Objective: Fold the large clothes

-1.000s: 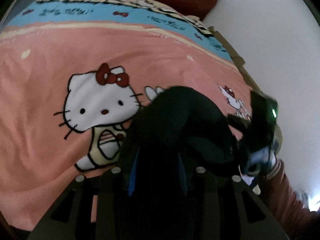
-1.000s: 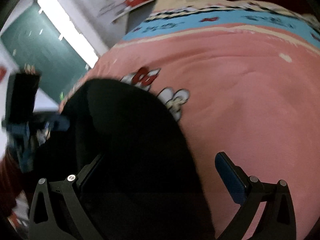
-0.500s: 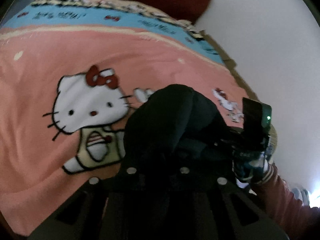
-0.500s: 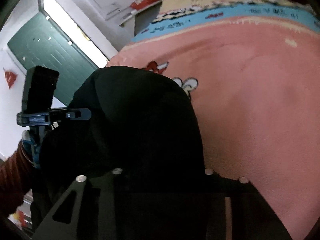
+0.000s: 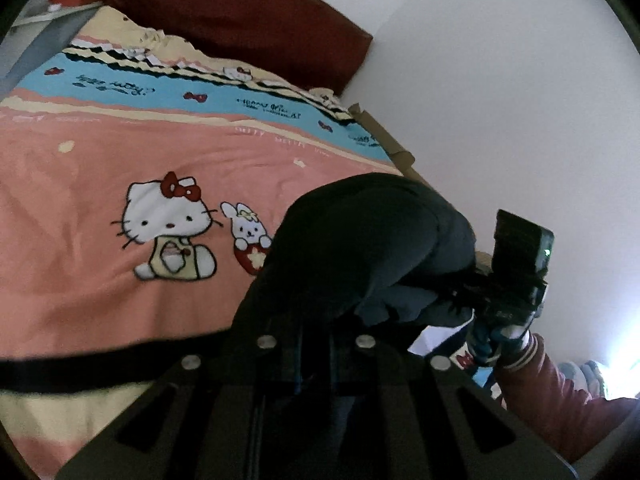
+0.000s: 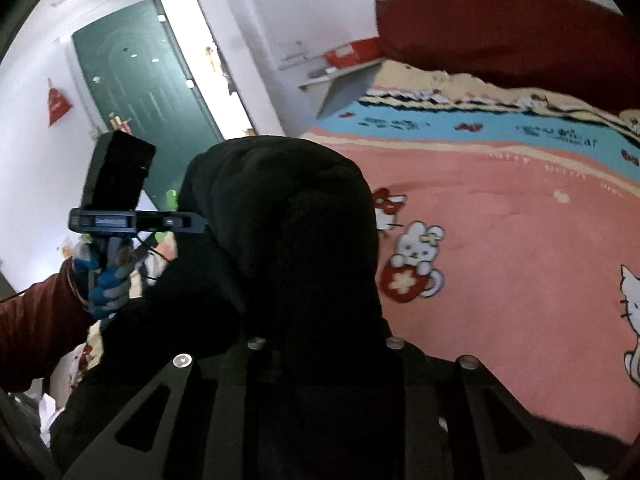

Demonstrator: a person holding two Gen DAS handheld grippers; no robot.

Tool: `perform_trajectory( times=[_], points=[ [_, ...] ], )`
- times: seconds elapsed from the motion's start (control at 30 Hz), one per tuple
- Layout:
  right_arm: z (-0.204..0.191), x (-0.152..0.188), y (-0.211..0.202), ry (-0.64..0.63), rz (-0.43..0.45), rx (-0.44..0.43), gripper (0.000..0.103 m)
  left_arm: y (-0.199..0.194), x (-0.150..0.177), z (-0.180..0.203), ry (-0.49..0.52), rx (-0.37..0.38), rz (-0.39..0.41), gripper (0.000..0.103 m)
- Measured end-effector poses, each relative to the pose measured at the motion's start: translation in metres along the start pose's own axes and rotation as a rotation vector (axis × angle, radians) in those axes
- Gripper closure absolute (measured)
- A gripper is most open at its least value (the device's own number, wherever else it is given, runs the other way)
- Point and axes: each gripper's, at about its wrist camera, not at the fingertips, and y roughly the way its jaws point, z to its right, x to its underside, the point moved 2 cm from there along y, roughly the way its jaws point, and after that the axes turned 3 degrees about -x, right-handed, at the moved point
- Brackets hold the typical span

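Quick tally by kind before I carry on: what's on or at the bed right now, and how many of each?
Black garment: 1
Handheld grippers: 2, left gripper and right gripper
Red pillow: 1
Pink cartoon bedspread: 1
Total: 5

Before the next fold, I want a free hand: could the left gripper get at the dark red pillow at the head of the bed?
Probably not: the left gripper is shut on the black garment.
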Motion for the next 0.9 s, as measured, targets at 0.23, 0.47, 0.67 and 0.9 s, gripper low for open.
perform_trajectory(
  times=[0.23,0.47,0.67,0.9],
  points=[
    [-0.057,0.037,-0.027,-0.027,0.033,-0.069,0.082,-0.053,0.047,0.016,0.016,-0.003,0.039,0.096],
    [-0.083,0.05,-0.035,-0.006,0.045,-0.089,0.083,-0.076,0.082,0.024,0.025,-0.058,0.064,0.096],
    [-0.11,0.09,-0.033,0.0,-0.043,-0.084,0.083,-0.086,0.127,0.033,0.043,-0.096,0.016,0.097],
    [-0.125,0.103,-0.035,-0.061,-0.084,0.014,0.083,-0.096,0.15,0.045,0.08,-0.12,-0.005,0.097]
  ],
)
